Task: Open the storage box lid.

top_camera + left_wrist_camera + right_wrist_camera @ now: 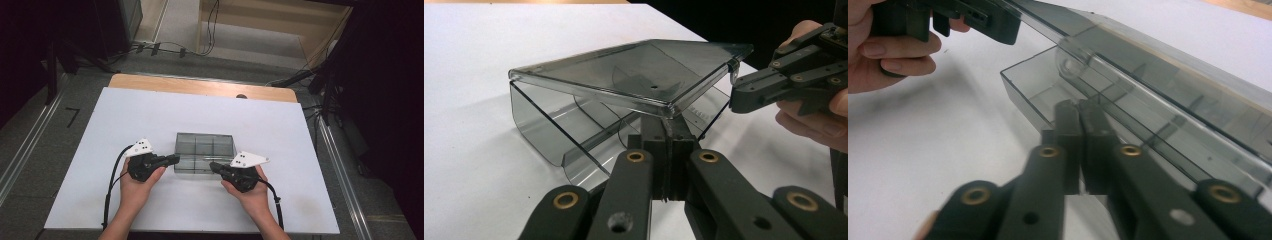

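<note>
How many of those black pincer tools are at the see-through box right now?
2. The left gripper is at the smoky clear box's near-left corner, its fingers shut under the raised lid's edge. The right gripper is at the near-right corner, fingers close together.

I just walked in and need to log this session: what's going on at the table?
A person holds a tool in each hand at a smoky clear plastic box on the white table. The left tool and the right tool, both shut, are under the front edge of the hinged lid, which is propped partly open.
</note>
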Demonstrator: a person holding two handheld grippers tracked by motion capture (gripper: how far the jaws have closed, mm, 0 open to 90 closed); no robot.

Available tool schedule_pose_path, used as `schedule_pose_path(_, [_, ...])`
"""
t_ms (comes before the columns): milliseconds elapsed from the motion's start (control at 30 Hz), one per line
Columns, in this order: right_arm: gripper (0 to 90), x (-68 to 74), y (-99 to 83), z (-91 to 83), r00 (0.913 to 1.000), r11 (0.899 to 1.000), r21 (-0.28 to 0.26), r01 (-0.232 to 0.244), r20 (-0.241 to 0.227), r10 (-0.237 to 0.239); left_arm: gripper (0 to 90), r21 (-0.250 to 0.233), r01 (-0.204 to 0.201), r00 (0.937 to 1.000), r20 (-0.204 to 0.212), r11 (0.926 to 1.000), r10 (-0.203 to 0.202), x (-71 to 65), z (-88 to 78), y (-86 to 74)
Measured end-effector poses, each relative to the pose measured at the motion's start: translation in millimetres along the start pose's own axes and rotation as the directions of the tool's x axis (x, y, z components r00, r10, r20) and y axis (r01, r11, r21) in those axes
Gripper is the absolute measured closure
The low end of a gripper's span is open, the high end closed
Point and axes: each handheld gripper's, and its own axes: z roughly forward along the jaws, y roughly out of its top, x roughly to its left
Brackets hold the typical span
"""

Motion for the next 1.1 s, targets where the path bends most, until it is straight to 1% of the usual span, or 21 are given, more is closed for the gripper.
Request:
schedule_pose_path(67, [79.2, -2.0, -2.6, -4.8, 1.0000, 1.000, -0.002, -0.004, -0.001, 0.004, 89.9, -0.003, 0.000, 1.0000, -0.003, 1.0000, 0.000, -0.6, 0.2, 0.7])
schedule_pose_path(133, [72.3, -3.7, -5.0, -9.9, 1.0000, 1.000, -0.006, -0.006, 0.003, 0.006, 89.9, -0.008, -0.002, 1.0000, -0.004, 1.0000, 0.002, -0.9, 0.1, 1.6])
schedule_pose_path(167, [67.3, -4.7, -6.0, -12.8, 0.9999, 1.000, -0.011, -0.008, 0.008, 0.008, 89.9, -0.010, -0.004, 1.0000, -0.005, 0.9999, 0.003, -1.1, 0.1, 2.2])
schedule_pose_path(233, [54.0, -6.9, -7.4, -18.3, 0.9989, 1.000, -0.022, -0.016, 0.045, 0.017, 89.9, -0.016, -0.002, 1.0000, -0.008, 0.9999, 0.002, -1.4, 0.1, 3.3])
schedule_pose_path(300, [44.7, -9.2, -8.0, -23.1, 0.9980, 0.999, -0.026, -0.033, 0.052, 0.035, 90.0, -0.019, -0.008, 0.9999, -0.011, 0.9998, 0.007, -1.9, 0.3, 4.4])
schedule_pose_path(367, [38.9, -10.7, -8.5, -26.7, 0.9977, 0.999, -0.025, -0.029, 0.060, 0.030, 89.9, -0.023, -0.010, 0.9999, -0.014, 0.9997, 0.010, -2.4, 0.7, 5.4])
schedule_pose_path(400, [35.9, -11.6, -8.7, -28.0, 0.9979, 0.999, -0.025, -0.029, 0.057, 0.030, 89.9, -0.024, -0.013, 0.9998, -0.014, 0.9996, 0.013, -2.6, 0.7, 6.0])
schedule_pose_path(500, [27.4, -14.5, -9.0, -31.7, 0.9974, 0.999, -0.038, -0.035, 0.061, 0.037, 89.9, -0.029, -0.016, 0.9998, -0.016, 0.9995, 0.015, -3.0, 1.1, 6.9])
schedule_pose_path(600, [15.0, -18.0, -8.8, -35.0, 0.9944, 0.998, -0.049, -0.048, 0.092, 0.053, 90.0, -0.035, -0.012, 0.9998, -0.019, 0.9993, 0.011, -2.8, 1.4, 7.2])
schedule_pose_path(633, [12.0, -19.0, -8.6, -35.7, 0.9928, 0.997, -0.053, -0.057, 0.103, 0.062, 89.9, -0.038, -0.010, 0.9998, -0.019, 0.9992, 0.009, -2.9, 1.6, 7.2])
schedule_pose_path(667, [8.2, -20.2, -8.7, -36.3, 0.9923, 0.997, -0.054, -0.058, 0.106, 0.064, 89.9, -0.039, -0.011, 0.9997, -0.020, 0.9992, 0.010, -3.0, 1.8, 7.3])
schedule_pose_path(700, [7.5, -21.3, -8.5, -36.9, 0.9912, 0.996, -0.058, -0.066, 0.111, 0.072, 90.0, -0.039, -0.010, 0.9997, -0.021, 0.9992, 0.010, -3.1, 2.1, 7.5])
schedule_pose_path(767, [0.7, -23.2, -8.6, -38.3, 0.9919, 0.996, -0.066, -0.066, 0.105, 0.073, 90.0, -0.041, -0.011, 0.9997, -0.022, 0.9991, 0.010, -3.5, 2.5, 8.1])
schedule_pose_path(867, [0.0, -24.6, -8.6, -39.6, 0.9941, 0.996, -0.067, -0.057, 0.089, 0.063, 90.0, -0.046, -0.014, 0.9996, -0.023, 0.9988, 0.013, -4.3, 2.4, 10.1])
schedule_pose_path(933, [0.0, -25.2, -8.0, -39.5, 0.9940, 0.996, -0.064, -0.065, 0.084, 0.071, 90.0, -0.049, -0.020, 0.9995, -0.027, 0.9986, 0.019, -5.2, 3.1, 12.7])
schedule_pose_path(1000, [0.0, -26.0, -7.3, -39.6, 0.9933, 0.996, -0.060, -0.068, 0.090, 0.073, 90.0, -0.056, -0.018, 0.9995, -0.026, 0.9983, 0.016, -6.0, 3.3, 16.0])
schedule_pose_path(1100, [0.0, -28.8, -5.9, -40.9, 0.9930, 0.995, -0.069, -0.066, 0.093, 0.072, 90.0, -0.057, -0.030, 0.9993, -0.023, 0.9979, 0.029, -8.1, 4.8, 20.2])
